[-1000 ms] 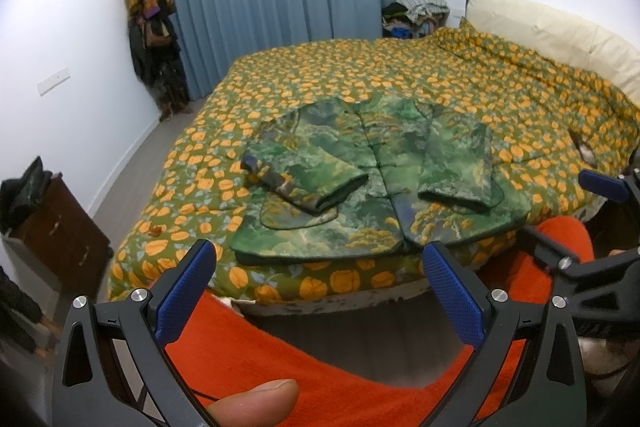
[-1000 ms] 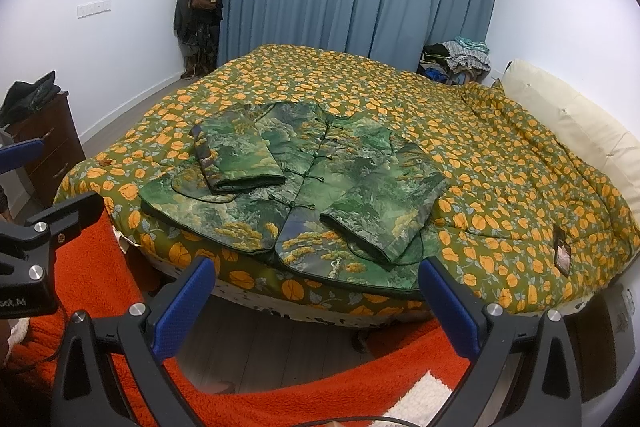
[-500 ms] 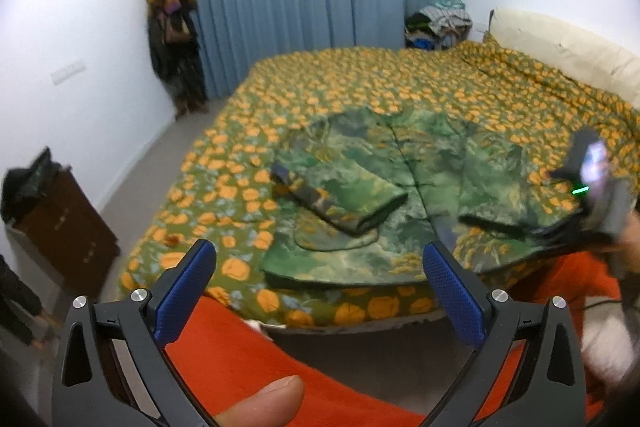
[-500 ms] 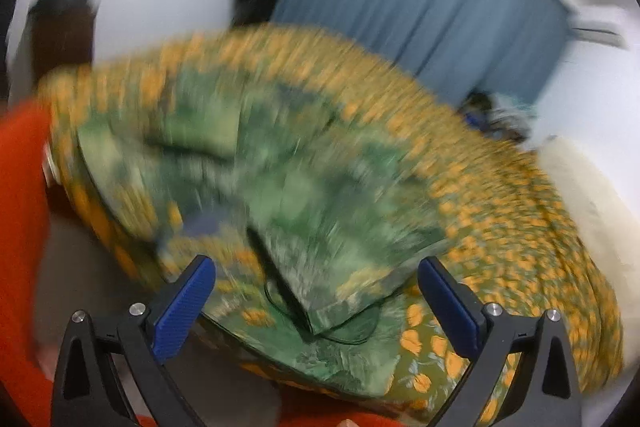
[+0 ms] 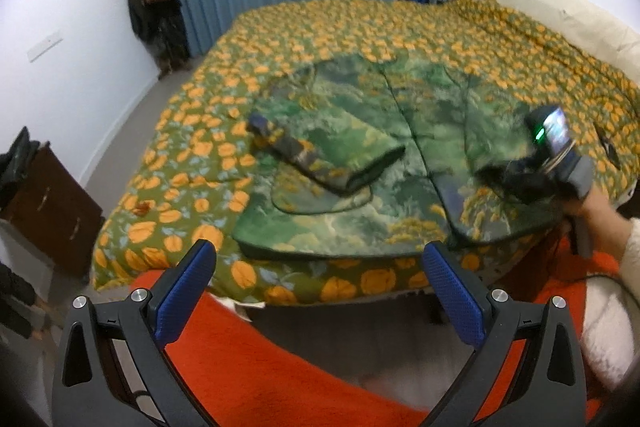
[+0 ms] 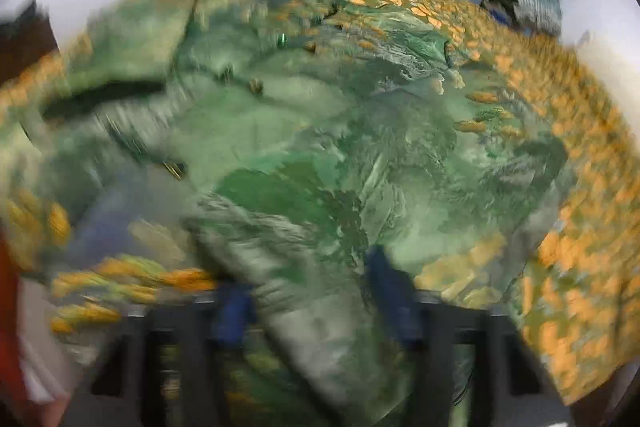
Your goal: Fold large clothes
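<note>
Two claws work over a green patterned jacket (image 5: 360,163) spread flat near the front edge of a bed (image 5: 460,27) covered in an orange-flowered quilt, both sleeves folded across its front. At right, the right claw (image 6: 310,291), gripped by a person's hand (image 5: 596,205), has just snapped closed and is clenched on a fold of the jacket's right sleeve, though the right wrist view is blurred. Nearer, the left claw (image 5: 320,291) hangs released, blue pads wide apart, short of the jacket's near hem, above orange fabric (image 5: 280,367)
</note>
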{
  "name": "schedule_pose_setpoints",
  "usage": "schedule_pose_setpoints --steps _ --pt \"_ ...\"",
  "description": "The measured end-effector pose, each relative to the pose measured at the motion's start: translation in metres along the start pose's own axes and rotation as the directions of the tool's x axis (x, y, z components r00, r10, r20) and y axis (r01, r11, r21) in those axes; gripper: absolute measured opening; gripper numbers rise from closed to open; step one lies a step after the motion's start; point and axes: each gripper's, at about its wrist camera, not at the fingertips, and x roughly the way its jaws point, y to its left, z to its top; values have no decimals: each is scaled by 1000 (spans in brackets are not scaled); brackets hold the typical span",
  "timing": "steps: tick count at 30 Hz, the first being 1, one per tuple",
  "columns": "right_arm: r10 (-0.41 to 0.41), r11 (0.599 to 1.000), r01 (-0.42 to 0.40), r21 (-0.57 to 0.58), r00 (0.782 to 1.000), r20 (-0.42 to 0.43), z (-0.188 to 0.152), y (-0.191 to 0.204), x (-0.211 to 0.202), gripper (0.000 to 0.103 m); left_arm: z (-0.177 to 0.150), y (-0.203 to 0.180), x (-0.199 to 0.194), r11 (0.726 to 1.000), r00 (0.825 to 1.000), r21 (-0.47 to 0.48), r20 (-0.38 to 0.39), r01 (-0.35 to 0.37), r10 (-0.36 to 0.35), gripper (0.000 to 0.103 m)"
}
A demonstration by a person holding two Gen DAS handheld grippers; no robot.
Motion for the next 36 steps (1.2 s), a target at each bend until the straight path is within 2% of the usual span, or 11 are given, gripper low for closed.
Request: schedule_pose_setpoints --steps 4,8,14,17,19,26,30,32,34,35,36 --pt "-83 994 72 83 986 143 14 -36 -63 9 9 -5 10 999 1000 35 -7 25 -25 103" --pt "-252 951 193 243 937 241 27 -121 -134 9 25 -7 17 995 998 83 20 61 -63 103" --pt "-555 789 480 382 825 109 14 -246 -154 12 49 7 53 985 996 153 8 81 -84 103" --pt "-666 654 627 423 743 -72 -11 -294 -138 57 59 10 81 974 993 195 -42 117 -111 103" --pt "-681 614 647 452 724 -111 -28 -299 -135 63 63 1 103 957 990 255 -67 135 -121 103" --pt "-391 797 323 510 920 27 -55 -186 -119 63 66 -45 212 856 983 498 -176 141 -59 102" --pt "-225 890 156 429 968 115 -58 -93 -107 63 67 -43 262 850 952 476 -291 227 -91 102" --pt "-173 918 106 381 974 145 -59 -55 -104 63 67 -34 265 859 928 413 -333 302 -166 87" --pt "-136 937 72 341 976 170 -57 -26 -103 63 68 -25 258 857 904 361 -355 368 -239 38" --pt "-117 946 54 320 976 182 -55 -11 -104 63 70 -21 252 867 912 354 -341 351 -230 16" --pt "-99 953 38 299 977 191 -53 0 -104 63 75 -15 246 879 917 338 -331 336 -224 12"
